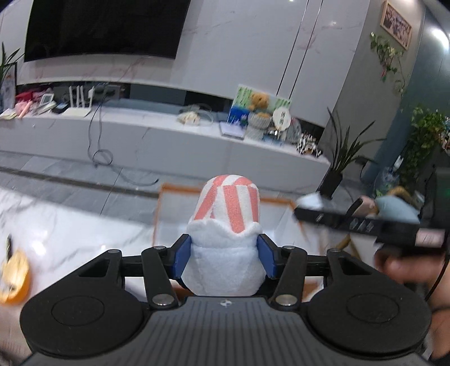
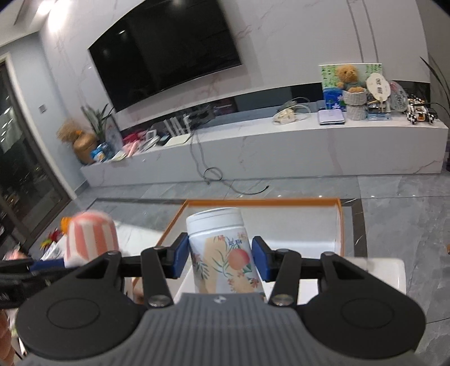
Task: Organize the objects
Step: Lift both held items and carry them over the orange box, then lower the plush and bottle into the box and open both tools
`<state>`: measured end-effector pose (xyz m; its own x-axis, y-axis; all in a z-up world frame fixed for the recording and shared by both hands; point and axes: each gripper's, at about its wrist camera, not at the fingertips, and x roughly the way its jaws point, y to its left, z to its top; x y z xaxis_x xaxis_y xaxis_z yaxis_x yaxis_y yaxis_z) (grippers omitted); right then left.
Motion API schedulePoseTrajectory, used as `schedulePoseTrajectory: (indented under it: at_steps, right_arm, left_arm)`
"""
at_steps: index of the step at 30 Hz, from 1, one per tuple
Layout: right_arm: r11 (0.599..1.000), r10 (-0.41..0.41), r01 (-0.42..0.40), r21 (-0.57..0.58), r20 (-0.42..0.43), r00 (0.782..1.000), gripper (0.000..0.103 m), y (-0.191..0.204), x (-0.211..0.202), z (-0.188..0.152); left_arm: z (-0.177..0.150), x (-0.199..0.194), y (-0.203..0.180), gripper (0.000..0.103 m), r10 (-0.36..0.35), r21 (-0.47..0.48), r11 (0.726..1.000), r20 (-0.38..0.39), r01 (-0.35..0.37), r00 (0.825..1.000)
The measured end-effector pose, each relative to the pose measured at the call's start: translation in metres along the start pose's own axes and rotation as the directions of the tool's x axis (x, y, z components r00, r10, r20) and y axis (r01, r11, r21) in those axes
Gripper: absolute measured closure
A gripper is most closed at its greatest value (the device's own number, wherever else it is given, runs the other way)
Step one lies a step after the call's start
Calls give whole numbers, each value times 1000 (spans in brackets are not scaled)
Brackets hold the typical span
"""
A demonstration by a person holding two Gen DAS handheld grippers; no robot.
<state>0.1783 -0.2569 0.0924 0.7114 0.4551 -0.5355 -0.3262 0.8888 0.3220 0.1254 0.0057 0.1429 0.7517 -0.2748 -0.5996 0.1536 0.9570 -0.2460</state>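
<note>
Blue pads of the left gripper (image 1: 223, 257) clamp a white plush toy with pink stripes (image 1: 226, 225), tilted downward above the marble table (image 1: 70, 225). The right gripper (image 2: 220, 259), angled down likewise, squeezes a white floral bottle (image 2: 222, 253) upright, the orange-rimmed box (image 2: 337, 222) at twelve o'clock beyond it.

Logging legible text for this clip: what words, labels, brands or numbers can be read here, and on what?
Nothing reads clearly.
Bottle in the right tool: a few printed characters above the peach picture, too blurred to read.
Round fan on the TV bench: dark marks, too small.
Framed picture on the wall: too blurred.
Plush toy in the left tool: stripes only, no text.
Tool bodies: a small emblem, no letters.
</note>
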Motion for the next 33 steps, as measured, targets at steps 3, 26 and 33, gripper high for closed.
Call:
schedulePoseTrajectory:
  at_steps: [3, 26, 33]
  right_arm:
    - [999, -25, 25, 28, -1, 1000, 52, -3, 19, 13]
    - [973, -132, 176, 151, -263, 956, 52, -19, 146, -35]
    - [974, -155, 197, 115, -300, 941, 52, -9, 162, -36]
  left_arm:
    - [20, 23, -3, 43, -7, -7, 1000, 2, 7, 1000]
    - [-28, 158, 10, 43, 190, 154, 978, -369, -142, 910]
    - [-32, 164, 16, 43, 215, 166, 973, -393, -161, 894]
